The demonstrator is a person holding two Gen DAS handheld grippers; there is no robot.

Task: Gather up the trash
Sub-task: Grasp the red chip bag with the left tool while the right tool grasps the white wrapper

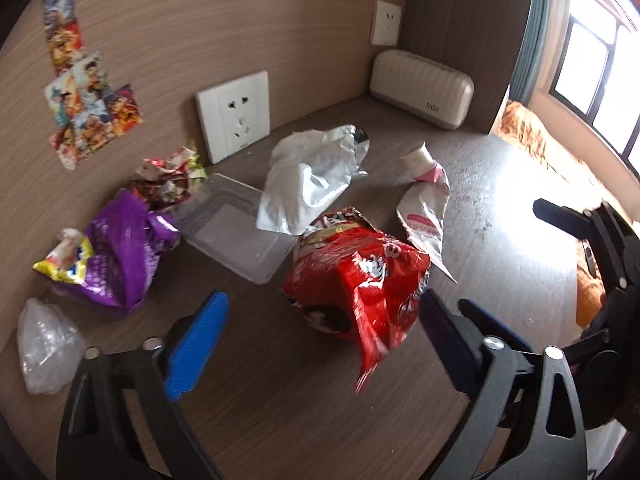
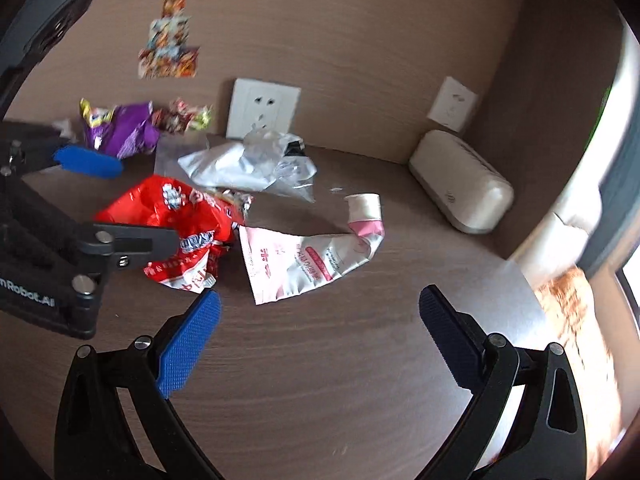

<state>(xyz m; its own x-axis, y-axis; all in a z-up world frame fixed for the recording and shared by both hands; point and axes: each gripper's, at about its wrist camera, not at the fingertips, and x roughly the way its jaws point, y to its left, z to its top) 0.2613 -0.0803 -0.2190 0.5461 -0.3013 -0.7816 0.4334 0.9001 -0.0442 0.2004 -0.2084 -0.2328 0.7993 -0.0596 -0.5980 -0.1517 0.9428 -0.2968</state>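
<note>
From the left wrist view, the step in hand looks like the approach to a first pickup: nothing is gripped yet. The left tool (image 1: 324, 312) points steeply down at the tabletop (image 1: 280, 420), its jaws wide, and the red snack bag (image 1: 356, 280) lies crumpled between and just ahead of the blue pads, which do not press on it. Behind the bag sit a clear plastic tray (image 1: 236, 232) and a silver foil pouch (image 1: 308, 176) draped over its far edge; a squeezed pink-and-white tube (image 1: 426, 208) lies to the right, and a purple wrapper (image 1: 120, 252), a yellow wrapper (image 1: 64, 260) and a clear plastic wad (image 1: 46, 344) lie to the left by the wall. The next move probably calls for lowering the left tool a little further so both pads straddle a raised fold of the bag, then closing; the thin film may slip or crush flat.

From the right wrist view, the right tool (image 2: 320, 312) is angled less steeply toward the tabletop (image 2: 320, 400), jaws also wide and empty. The pink-and-white tube (image 2: 304, 264) lies just ahead of its fingertips, apart from them. The left tool (image 2: 136, 204) shows at the left, one finger over the red snack bag (image 2: 172, 216). The right hand's likely target is the tube, which lies flat, so its pads would need to get under an edge or pinch the thicker cap end.
</note>
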